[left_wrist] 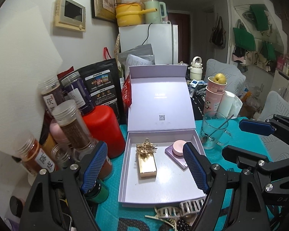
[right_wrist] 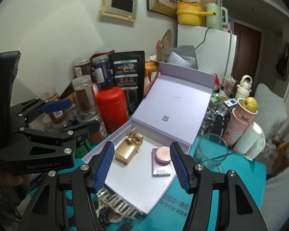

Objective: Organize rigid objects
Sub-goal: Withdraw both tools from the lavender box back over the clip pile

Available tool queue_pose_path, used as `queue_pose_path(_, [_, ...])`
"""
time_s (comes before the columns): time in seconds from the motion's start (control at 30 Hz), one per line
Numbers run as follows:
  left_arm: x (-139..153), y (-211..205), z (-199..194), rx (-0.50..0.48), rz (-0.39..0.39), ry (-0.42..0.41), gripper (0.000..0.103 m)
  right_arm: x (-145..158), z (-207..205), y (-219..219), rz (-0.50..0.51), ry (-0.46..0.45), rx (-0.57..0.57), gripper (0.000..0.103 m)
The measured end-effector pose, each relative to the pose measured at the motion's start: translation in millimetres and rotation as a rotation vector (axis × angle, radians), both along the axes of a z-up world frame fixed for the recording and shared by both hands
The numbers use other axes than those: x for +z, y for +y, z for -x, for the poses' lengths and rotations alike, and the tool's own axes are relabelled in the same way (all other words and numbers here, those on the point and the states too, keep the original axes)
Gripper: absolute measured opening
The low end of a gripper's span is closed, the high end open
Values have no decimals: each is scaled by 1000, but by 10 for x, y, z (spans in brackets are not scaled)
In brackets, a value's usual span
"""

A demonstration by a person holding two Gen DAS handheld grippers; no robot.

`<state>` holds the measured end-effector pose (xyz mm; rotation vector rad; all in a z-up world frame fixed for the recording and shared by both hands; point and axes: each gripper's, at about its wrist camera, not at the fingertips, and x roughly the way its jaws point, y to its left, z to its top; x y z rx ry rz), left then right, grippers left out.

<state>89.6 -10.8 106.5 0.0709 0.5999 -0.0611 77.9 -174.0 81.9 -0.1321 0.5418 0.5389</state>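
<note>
An open lilac box (left_wrist: 133,192) (right_wrist: 136,192) lies on the teal mat with its lid standing up. Inside are a gold bar-shaped case (left_wrist: 146,164) (right_wrist: 126,153) with a gold hair clip (left_wrist: 146,146) (right_wrist: 133,134) on its far end, and a round pink compact (left_wrist: 178,147) (right_wrist: 163,155) on a small lilac box (right_wrist: 161,170). Hair claws (left_wrist: 190,205) (right_wrist: 115,204) lie on the mat in front of the box. My left gripper (left_wrist: 145,168) is open and empty over the box's near half. My right gripper (right_wrist: 142,167) is open and empty just in front of the box.
Spice jars (left_wrist: 73,125), a red canister (left_wrist: 104,130) (right_wrist: 111,107) and a black pouch (left_wrist: 104,88) crowd the left. A glass mug (left_wrist: 213,130) (right_wrist: 210,154) with a stirrer, pink cups (left_wrist: 213,98) (right_wrist: 240,123) holding a yellow fruit and a white roll (right_wrist: 250,140) stand right.
</note>
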Motion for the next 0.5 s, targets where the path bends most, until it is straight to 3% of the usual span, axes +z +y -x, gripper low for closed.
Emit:
queue_pose_path(0.1, [1, 0, 157, -2, 6, -6, 83, 13, 153, -9, -5, -14, 2, 61])
queue_pose_path(0.23, [-24, -5, 353, -6, 20, -10, 95, -5, 353, -33, -15, -22, 3, 64])
queue_pose_path(0.5, [-154, -23, 708, -23, 17, -1, 97, -119, 713, -78, -28, -27, -1, 66])
